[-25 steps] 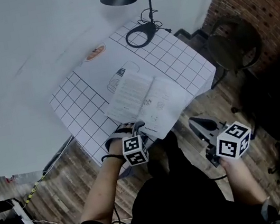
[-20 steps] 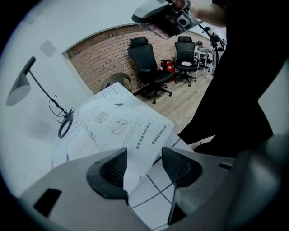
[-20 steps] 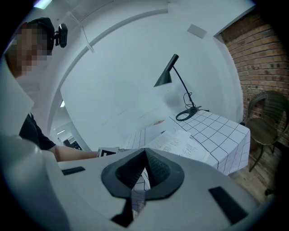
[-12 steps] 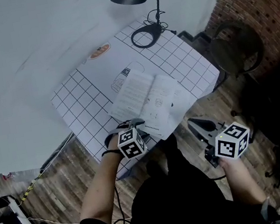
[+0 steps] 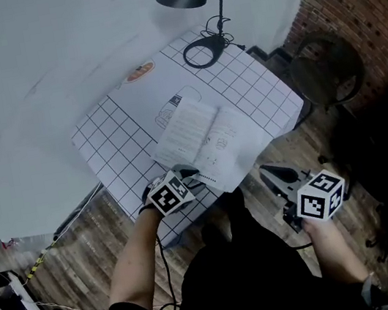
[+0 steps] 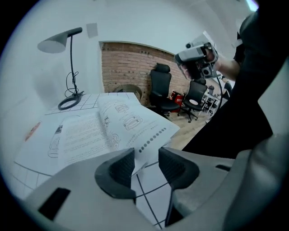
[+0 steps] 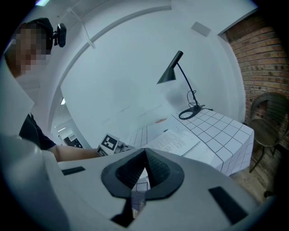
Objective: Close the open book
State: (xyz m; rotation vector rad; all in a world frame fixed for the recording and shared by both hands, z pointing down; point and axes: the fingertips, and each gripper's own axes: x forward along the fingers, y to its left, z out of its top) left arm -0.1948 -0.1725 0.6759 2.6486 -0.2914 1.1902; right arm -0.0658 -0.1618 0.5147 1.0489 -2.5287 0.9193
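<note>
— Bright, even light; the wall [image 5: 29, 61] nearly washes out.
— Yes. The lamp [image 7: 168, 74] casts only a faint shadow. Gripper views bulge, with black corners; the floor [image 5: 78, 256] looks dimmer.

No word, number or brand can be read in any view. The open book [image 5: 203, 141] carries lines of print, small line drawings and a row of dots on its pages, all too small and soft to make out. The white sheet [image 5: 135, 98] on the tabletop [image 5: 103, 148] bears an orange mark [image 5: 139, 70] and a faint outline drawing, both illegible. The left cube [image 5: 169, 194] on the left hand-held gripper [image 5: 188, 172] and the right cube [image 5: 321, 196] on the right hand-held gripper [image 5: 267, 171] show only black-and-white square patterns, no letters.
</note>
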